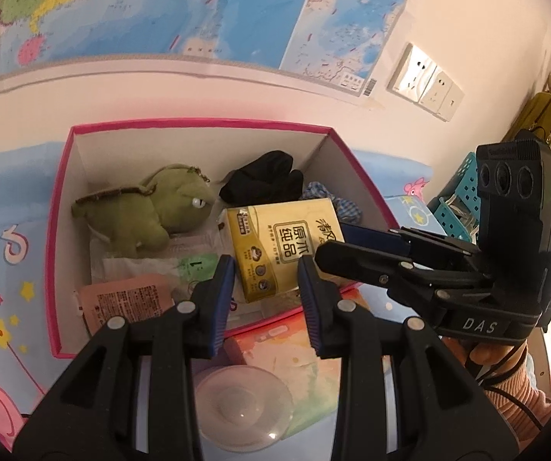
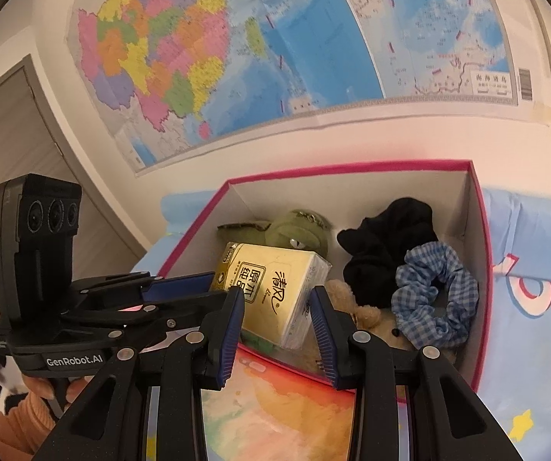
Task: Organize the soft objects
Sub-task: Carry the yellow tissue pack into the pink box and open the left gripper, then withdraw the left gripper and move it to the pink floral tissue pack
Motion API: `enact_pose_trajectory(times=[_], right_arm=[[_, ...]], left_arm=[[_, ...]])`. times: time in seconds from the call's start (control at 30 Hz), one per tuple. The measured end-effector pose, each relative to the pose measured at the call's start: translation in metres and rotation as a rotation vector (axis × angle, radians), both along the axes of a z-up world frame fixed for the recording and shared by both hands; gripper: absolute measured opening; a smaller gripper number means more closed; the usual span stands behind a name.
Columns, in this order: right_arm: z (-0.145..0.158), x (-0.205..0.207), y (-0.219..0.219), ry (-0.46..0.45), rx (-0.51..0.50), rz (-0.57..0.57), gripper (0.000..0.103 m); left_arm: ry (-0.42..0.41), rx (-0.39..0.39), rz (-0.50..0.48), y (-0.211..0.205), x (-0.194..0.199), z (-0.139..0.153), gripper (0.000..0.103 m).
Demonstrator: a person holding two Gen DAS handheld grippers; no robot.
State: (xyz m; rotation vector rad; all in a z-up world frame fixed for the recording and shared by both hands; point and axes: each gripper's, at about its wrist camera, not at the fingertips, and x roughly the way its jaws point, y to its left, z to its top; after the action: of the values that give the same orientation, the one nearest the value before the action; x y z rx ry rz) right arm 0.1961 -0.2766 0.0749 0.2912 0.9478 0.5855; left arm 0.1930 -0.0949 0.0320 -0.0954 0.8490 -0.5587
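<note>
A pink-rimmed box (image 1: 60, 199) (image 2: 483, 253) holds a green plush dinosaur (image 1: 141, 211) (image 2: 294, 226), black cloth (image 1: 268, 180) (image 2: 383, 246), a blue checked scrunchie (image 2: 433, 296) (image 1: 333, 196), a tan plush (image 2: 356, 303) and a yellow tissue pack (image 1: 279, 246) (image 2: 275, 292) lying tilted on top. My left gripper (image 1: 266, 299) is open and empty above the box's near edge. My right gripper (image 2: 275, 330) is open and empty, just short of the tissue pack. Each gripper shows in the other's view, the right one (image 1: 375, 246), the left one (image 2: 175, 288).
Flat packets (image 1: 129, 299) lie in the box's near left part. A clear round lid (image 1: 241, 407) and a colourful book (image 2: 275, 415) lie in front of the box on the blue cartoon sheet (image 1: 6, 269). A wall map (image 2: 237, 57) hangs behind. Teal baskets (image 1: 456, 199) stand at right.
</note>
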Motion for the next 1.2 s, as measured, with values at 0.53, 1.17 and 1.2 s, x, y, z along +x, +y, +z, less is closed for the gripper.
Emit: enact_pose_trajectory(times=[0.53,1.17,1.2], right_arm=[[-0.001,-0.01,-0.003,-0.008,-0.045,-0.014,0.039],[0.016,-0.13,-0.021,-0.009,-0.047,0.172,0.05],[0.01,-0.137,-0.021,0.013,-0.05,0.183,0.05]], left_arm=[[-0.114,0.01,0.018,0.005,-0.029,0.019,0.035],[0.004,-0.002,-0.192,0.015,-0.137,-0.032,0.054],[0.02,0.001,-0.197,0.014,-0.14,-0.038,0.054]])
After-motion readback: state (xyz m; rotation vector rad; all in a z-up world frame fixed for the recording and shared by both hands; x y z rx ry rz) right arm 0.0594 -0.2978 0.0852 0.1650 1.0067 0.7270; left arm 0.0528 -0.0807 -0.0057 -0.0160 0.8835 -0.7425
